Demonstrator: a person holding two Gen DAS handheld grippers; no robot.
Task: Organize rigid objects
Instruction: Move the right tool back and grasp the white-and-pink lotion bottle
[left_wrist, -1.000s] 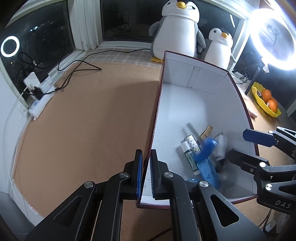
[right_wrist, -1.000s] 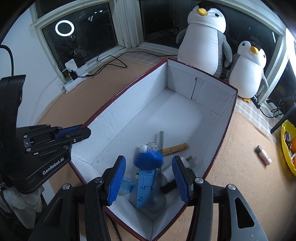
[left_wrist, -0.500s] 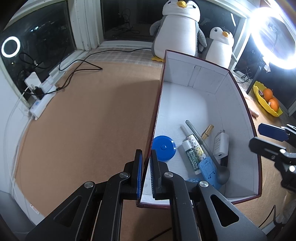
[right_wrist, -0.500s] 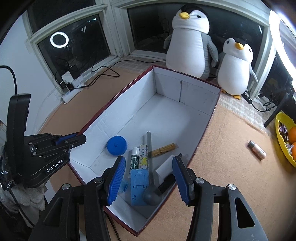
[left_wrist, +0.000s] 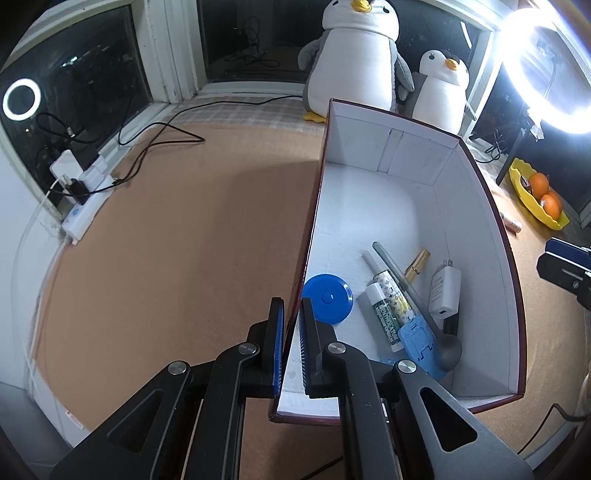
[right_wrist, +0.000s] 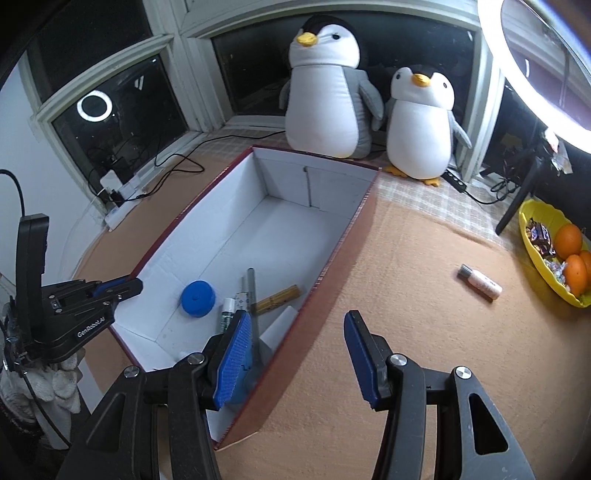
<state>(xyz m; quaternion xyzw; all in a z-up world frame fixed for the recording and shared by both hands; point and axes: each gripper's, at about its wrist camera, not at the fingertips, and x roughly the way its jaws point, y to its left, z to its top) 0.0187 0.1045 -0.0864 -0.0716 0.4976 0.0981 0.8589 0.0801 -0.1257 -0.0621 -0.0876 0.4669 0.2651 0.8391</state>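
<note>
A white box with a dark red rim (left_wrist: 402, 206) (right_wrist: 280, 229) holds a blue round disc (left_wrist: 328, 298) (right_wrist: 198, 297), a tube (left_wrist: 384, 317), a grey spoon (left_wrist: 413, 299), a gold clip (right_wrist: 277, 298), a white charger (left_wrist: 445, 291) and a blue flat holder (left_wrist: 419, 341). My left gripper (left_wrist: 291, 345) is shut on the box's left wall near its front corner. My right gripper (right_wrist: 301, 360) is open and empty, over the box's right wall and the mat. A small pink bottle (right_wrist: 479, 281) lies on the mat to the right.
Two plush penguins (right_wrist: 325, 88) (right_wrist: 421, 122) stand behind the box. A yellow bowl with oranges (right_wrist: 554, 254) sits at the far right. A power strip and cables (left_wrist: 85, 199) lie along the left window. A ring light (left_wrist: 546, 66) glares at upper right.
The blue disc dropped from my right gripper and now lies in the box. My right gripper has pulled back and swung right, over the box wall. The left gripper has not moved.
</note>
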